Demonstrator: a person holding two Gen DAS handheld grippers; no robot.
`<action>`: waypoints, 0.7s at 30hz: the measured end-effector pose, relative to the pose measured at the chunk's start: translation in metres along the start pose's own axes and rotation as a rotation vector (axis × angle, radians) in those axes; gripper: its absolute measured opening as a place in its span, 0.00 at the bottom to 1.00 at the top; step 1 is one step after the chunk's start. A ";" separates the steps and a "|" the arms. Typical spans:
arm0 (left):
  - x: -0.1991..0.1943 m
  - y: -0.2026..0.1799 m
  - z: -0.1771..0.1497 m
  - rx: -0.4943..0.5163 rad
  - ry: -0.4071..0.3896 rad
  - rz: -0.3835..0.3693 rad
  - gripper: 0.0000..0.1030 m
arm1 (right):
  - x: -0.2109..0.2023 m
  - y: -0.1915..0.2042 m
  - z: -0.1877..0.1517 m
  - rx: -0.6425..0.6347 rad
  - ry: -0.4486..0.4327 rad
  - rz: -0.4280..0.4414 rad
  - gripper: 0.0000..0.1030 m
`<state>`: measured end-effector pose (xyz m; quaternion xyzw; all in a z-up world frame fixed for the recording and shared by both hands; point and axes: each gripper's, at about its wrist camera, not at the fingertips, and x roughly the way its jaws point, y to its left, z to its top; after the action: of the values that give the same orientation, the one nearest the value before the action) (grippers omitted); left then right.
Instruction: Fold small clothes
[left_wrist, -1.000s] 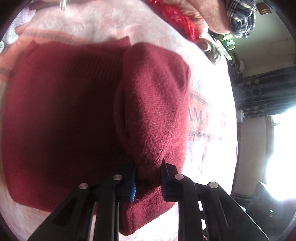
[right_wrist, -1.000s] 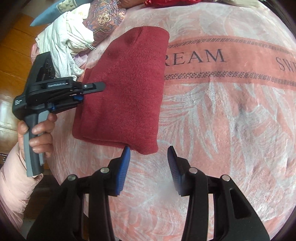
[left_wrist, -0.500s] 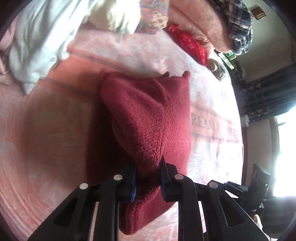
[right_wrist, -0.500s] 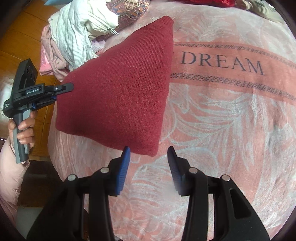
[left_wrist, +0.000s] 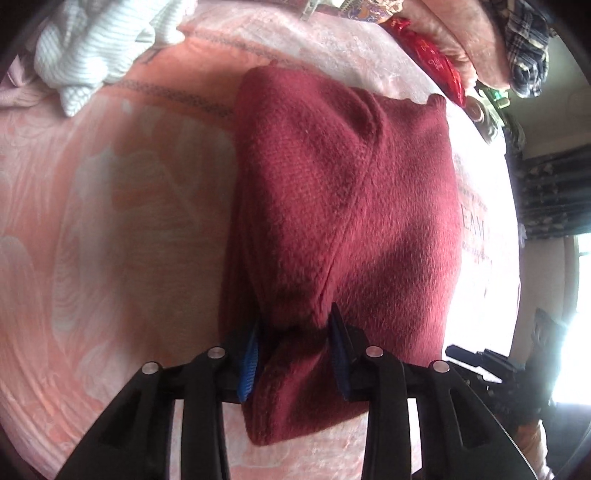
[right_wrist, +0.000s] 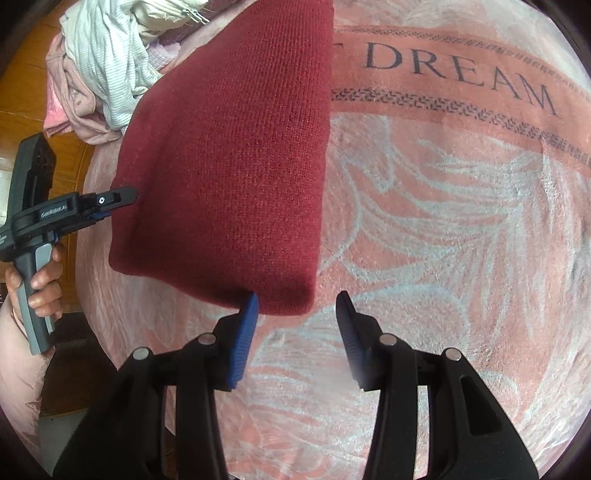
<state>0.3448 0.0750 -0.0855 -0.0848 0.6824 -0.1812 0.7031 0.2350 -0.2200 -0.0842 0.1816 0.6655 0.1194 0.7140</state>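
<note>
A dark red knitted garment (right_wrist: 236, 155) lies folded on a pink bed cover (right_wrist: 443, 229) printed with "DREAM". My left gripper (left_wrist: 293, 343) is shut on the garment's near edge (left_wrist: 332, 206), with bunched cloth between its blue pads. It also shows in the right wrist view (right_wrist: 122, 197), at the garment's left side. My right gripper (right_wrist: 295, 325) is open and empty, just in front of the garment's near corner, its left pad at the cloth's edge.
A heap of white, pink and patterned clothes (right_wrist: 107, 55) lies at the bed's far left, also in the left wrist view (left_wrist: 96, 48). A red item (left_wrist: 432, 62) and plaid cloth (left_wrist: 524, 40) lie beyond the garment. The bed edge and wooden floor (right_wrist: 66, 155) are left.
My left gripper has pulled the held part of the garment over, so it is now a narrower folded stack. My right gripper has moved closer to the garment's near corner, still open.
</note>
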 end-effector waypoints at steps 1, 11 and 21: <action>0.000 -0.004 -0.003 0.012 0.002 0.012 0.41 | 0.001 0.000 0.001 0.006 0.001 0.008 0.45; 0.012 -0.001 -0.035 0.007 0.037 0.011 0.26 | 0.028 0.001 0.014 0.072 0.077 0.102 0.30; 0.020 0.006 -0.033 0.039 0.014 0.089 0.12 | 0.030 0.009 0.001 0.020 0.057 0.008 0.15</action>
<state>0.3133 0.0776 -0.1077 -0.0390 0.6868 -0.1636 0.7071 0.2394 -0.1999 -0.1076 0.1879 0.6861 0.1208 0.6924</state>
